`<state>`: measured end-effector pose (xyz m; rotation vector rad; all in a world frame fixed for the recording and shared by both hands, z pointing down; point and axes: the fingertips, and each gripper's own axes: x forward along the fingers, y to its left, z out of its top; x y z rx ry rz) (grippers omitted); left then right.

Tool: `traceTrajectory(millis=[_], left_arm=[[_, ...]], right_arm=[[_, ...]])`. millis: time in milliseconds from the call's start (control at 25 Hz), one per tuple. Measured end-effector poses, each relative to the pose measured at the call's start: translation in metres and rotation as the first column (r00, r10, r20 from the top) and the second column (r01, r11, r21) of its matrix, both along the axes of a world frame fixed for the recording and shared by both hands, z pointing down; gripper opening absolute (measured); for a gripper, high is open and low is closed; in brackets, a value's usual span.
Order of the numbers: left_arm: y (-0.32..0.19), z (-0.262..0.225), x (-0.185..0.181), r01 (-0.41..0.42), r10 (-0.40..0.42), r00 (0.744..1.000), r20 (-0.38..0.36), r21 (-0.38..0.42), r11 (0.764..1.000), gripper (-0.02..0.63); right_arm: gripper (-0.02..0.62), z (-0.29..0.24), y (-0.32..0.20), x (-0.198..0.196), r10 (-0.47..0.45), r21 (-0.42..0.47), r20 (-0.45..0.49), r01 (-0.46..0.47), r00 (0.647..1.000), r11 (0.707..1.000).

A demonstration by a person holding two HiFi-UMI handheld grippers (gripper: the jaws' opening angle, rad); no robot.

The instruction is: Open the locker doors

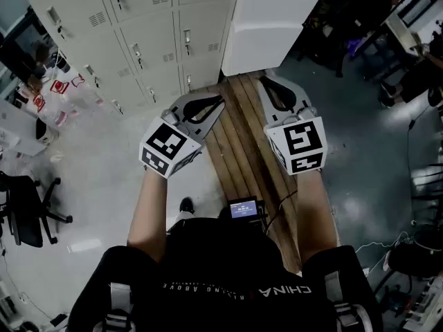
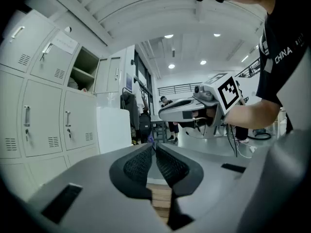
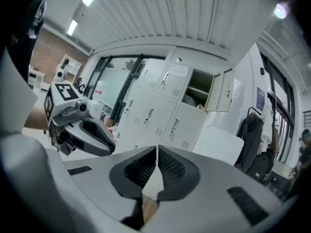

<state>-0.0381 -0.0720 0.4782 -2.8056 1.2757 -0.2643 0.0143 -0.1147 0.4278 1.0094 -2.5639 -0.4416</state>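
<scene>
A bank of pale lockers fills the upper left of the head view. It lies ahead of me and off to my left, well apart from both grippers. Most doors are closed. The left gripper view shows one upper compartment already open. Each closed door has a slim handle that stands upright. My left gripper is the nearer one to the lockers, and its jaws are pressed together with nothing between them. Wooden planks run below and between my hands. My right gripper sits further right, pointing toward a white box, its jaws also closed and empty. I judge the left gripper is better placed to reach a door first.
</scene>
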Motion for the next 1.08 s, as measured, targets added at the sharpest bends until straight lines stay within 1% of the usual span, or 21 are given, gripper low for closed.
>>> traceTrajectory(millis=[80,160,280,400,480,520,560,600,880,1080], left_arm=[[0.003,-0.004,0.008,0.039,-0.039,0.999,0.001,0.013,0.999,0.021],[0.006,-0.008,0.014,0.073,-0.074,0.997,0.009,0.024,0.997,0.021],[0.010,-0.018,0.020,0.111,-0.110,0.994,-0.012,0.039,0.993,0.021],[0.013,-0.021,0.023,0.138,-0.137,0.990,-0.030,0.031,0.990,0.023],[0.015,-0.018,0.025,0.128,-0.128,0.992,-0.023,0.008,0.992,0.028],[0.016,-0.016,0.026,0.114,-0.114,0.993,-0.017,-0.004,0.993,0.061],[0.017,-0.015,0.027,0.099,-0.099,0.995,-0.011,-0.013,0.995,0.115],[0.018,-0.014,0.028,0.087,-0.087,0.996,-0.004,-0.015,0.996,0.129],[0.022,-0.026,0.028,0.067,-0.067,0.998,-0.001,0.048,0.997,0.129],[0.019,-0.031,0.020,0.096,-0.096,0.995,0.000,0.076,0.992,0.129]], right_arm=[[0.038,-0.005,0.005,0.012,-0.010,0.003,0.053,0.010,0.999,1.000],[0.038,-0.009,0.011,0.020,-0.020,0.013,0.083,0.019,0.996,1.000],[0.038,-0.016,0.018,0.028,-0.026,0.014,0.135,0.024,0.991,1.000],[0.038,-0.016,0.024,0.030,-0.042,-0.006,0.178,0.044,0.983,0.999],[0.038,-0.014,0.026,0.031,-0.049,-0.008,0.174,0.051,0.984,0.999],[0.038,-0.014,0.026,0.031,-0.048,-0.008,0.170,0.050,0.984,0.999],[0.038,-0.014,0.026,0.031,-0.046,-0.008,0.171,0.048,0.984,0.999],[0.038,-0.015,0.026,0.030,-0.045,-0.010,0.174,0.047,0.984,0.999],[0.038,-0.018,0.033,0.014,-0.055,-0.014,0.188,0.058,0.981,0.998],[0.038,-0.018,0.033,0.005,-0.057,-0.021,0.189,0.062,0.980,0.998]])
